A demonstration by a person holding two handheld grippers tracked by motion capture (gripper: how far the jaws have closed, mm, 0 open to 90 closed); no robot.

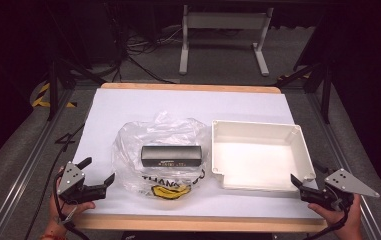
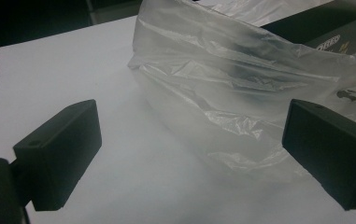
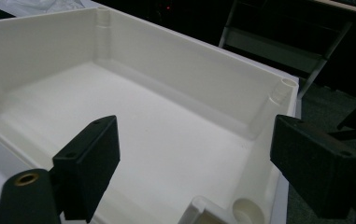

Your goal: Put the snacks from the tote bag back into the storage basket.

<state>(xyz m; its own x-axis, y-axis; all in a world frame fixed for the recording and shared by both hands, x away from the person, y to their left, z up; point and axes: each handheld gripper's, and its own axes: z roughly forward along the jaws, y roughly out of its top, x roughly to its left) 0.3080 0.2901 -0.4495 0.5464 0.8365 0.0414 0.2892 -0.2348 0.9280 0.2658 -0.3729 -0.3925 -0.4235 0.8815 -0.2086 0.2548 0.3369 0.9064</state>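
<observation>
A clear plastic bag (image 1: 158,150) with yellow and black print lies at the middle of the white table, and a black box (image 1: 170,156) lies inside it. To its right stands an empty white tray (image 1: 258,127). My left gripper (image 1: 98,170) is open at the bag's left edge. In the left gripper view the bag (image 2: 222,74) bulges just ahead of the jaws of that gripper (image 2: 192,126), with the box (image 2: 325,28) behind. My right gripper (image 1: 305,175) is open at the tray's near right corner. Its jaws (image 3: 194,140) straddle the tray's wall (image 3: 189,60) without pressing on it.
A white sheet (image 1: 128,105) covers the wooden table top. Beyond the far edge stand a white metal frame (image 1: 223,30) and loose cables on the grey floor. Dark stands flank the table on both sides.
</observation>
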